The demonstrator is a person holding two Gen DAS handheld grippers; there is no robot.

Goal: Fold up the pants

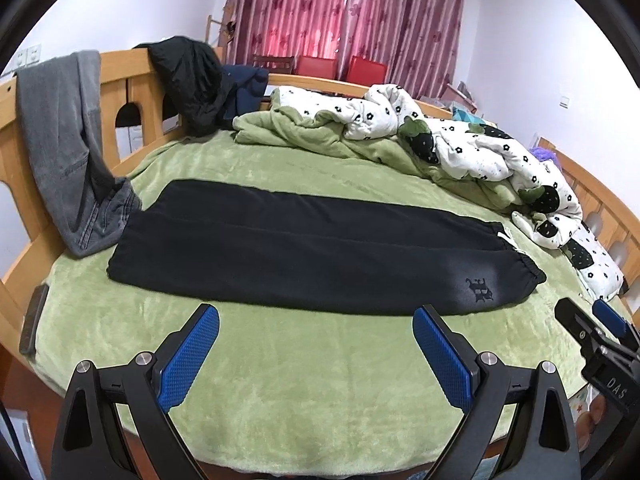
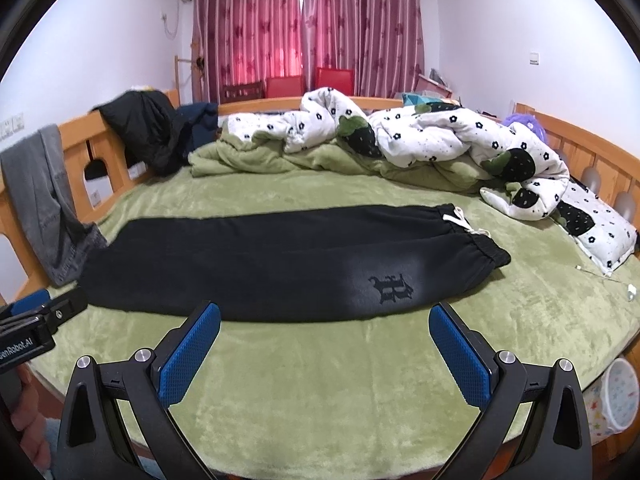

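Bucket: a white tub with coloured stars stands beside the bed's near right edge, below the blanket line; what it holds cannot be told.
Bed frame: a wooden rail runs round the green blanket; grey jeans and a black jacket hang over it at the left.
Quilt: a white flowered quilt lies bunched along the blanket's far side, well apart from the pants.
Pants: black pants lie flat across the middle of the blanket, one leg folded over the other, waistband with white drawstring to the right, hems to the left beside the jeans; an embroidered emblem sits near the waistband.
Left gripper: left gripper hovers over bare blanket just on the near side of the pants, its blue pads spread wide and holding nothing.
Right gripper: right gripper hovers likewise, near the emblem end, jaws wide apart and empty, its tips just short of the pants' near edge.
Phone: a dark flat object lies at the blanket's left edge.
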